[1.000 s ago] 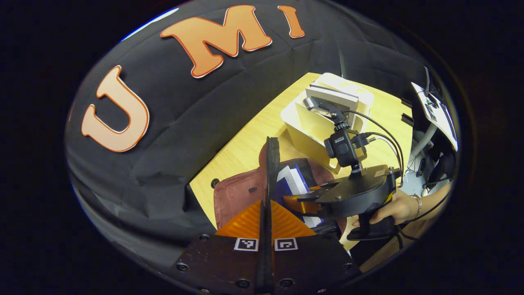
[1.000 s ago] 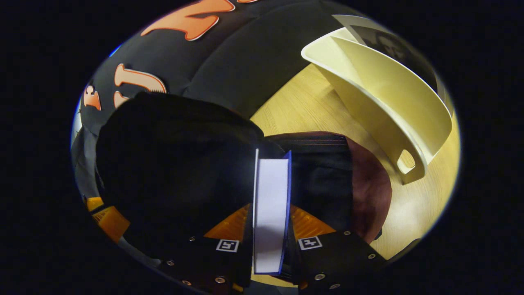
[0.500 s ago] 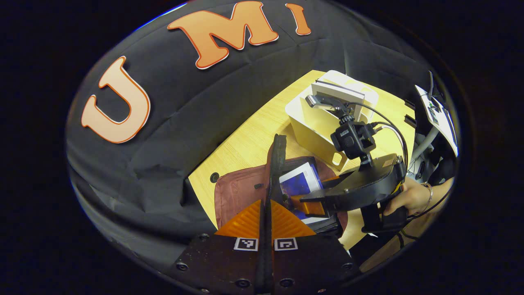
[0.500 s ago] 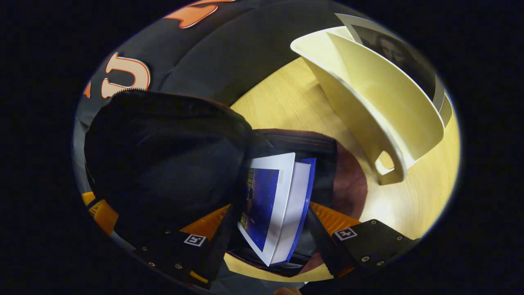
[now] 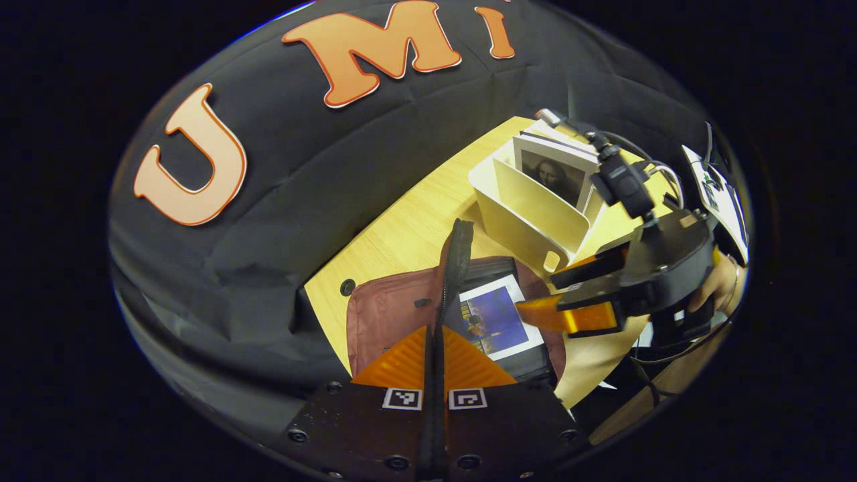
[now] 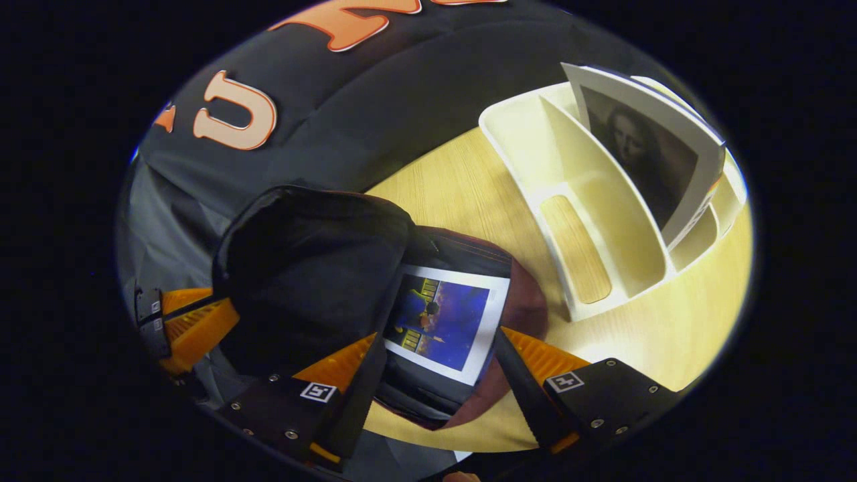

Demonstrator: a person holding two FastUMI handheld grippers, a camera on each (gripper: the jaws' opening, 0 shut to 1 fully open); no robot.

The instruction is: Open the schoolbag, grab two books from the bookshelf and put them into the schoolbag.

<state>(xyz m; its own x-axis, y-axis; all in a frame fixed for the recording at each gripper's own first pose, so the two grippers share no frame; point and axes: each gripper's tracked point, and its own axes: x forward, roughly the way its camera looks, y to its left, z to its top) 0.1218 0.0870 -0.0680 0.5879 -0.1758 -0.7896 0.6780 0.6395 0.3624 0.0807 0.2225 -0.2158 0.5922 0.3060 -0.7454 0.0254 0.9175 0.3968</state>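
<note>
In the left gripper view, your left gripper has its fingers clenched on the schoolbag's flap, lifting it; the blue-cover book lies inside, right of them.

In the right gripper view, your right gripper is released over that book. Next, reach for the portrait-cover book in the bookshelf, ahead-right.

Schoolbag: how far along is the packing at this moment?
Done: the schoolbag is open and one blue-covered book lies flat inside. In hand: the left tool grips the raised flap; the right tool is open, holding nothing. Left: the portrait book in the bookshelf.
</note>
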